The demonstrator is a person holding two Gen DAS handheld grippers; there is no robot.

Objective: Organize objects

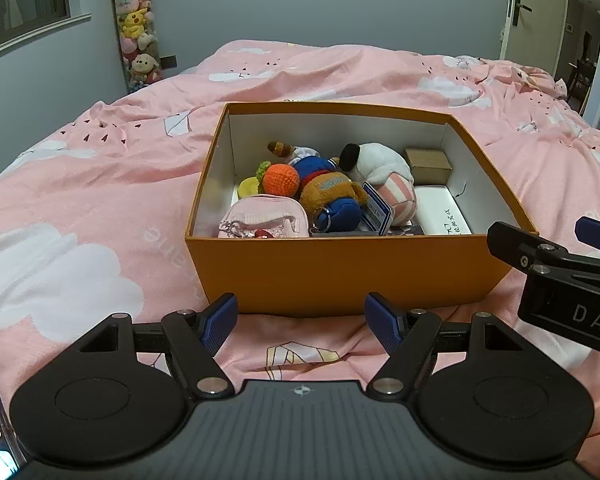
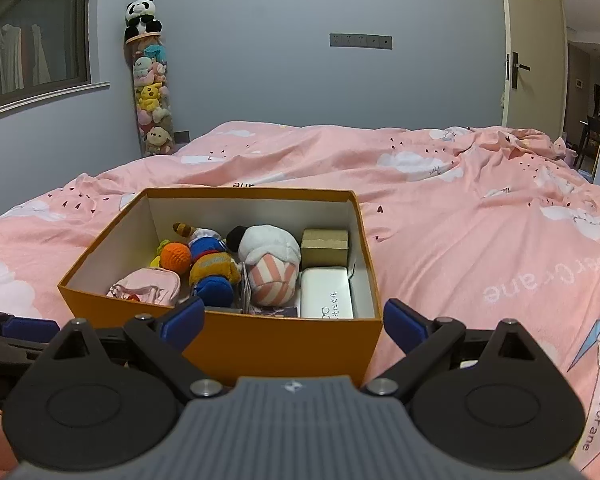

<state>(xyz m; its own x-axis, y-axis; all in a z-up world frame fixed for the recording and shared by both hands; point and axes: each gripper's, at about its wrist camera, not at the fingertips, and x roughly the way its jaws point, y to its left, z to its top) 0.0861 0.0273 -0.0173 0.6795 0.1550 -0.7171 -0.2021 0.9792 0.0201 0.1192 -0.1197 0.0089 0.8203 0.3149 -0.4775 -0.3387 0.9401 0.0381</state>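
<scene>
An open orange box (image 1: 340, 272) (image 2: 268, 340) rests on the pink bed. Inside lie a pink pouch (image 1: 264, 216) (image 2: 148, 286), an orange knitted ball (image 1: 281, 179) (image 2: 175, 256), a brown and blue plush (image 1: 332, 196) (image 2: 214, 276), a white and pink-striped plush (image 1: 384, 176) (image 2: 270, 268), a small cardboard box (image 1: 428, 165) (image 2: 325, 247) and a white case (image 1: 442, 210) (image 2: 327, 298). My left gripper (image 1: 301, 322) stands open just short of the box's near wall, nothing between its blue pads. My right gripper (image 2: 294, 326) is open near the box's front right corner, also empty.
The pink quilt (image 2: 480, 220) spreads wide to the right of the box and behind it. A tall column of stuffed toys (image 2: 153, 92) stands in the far left corner under a panda. An open door (image 2: 532, 52) is at the far right.
</scene>
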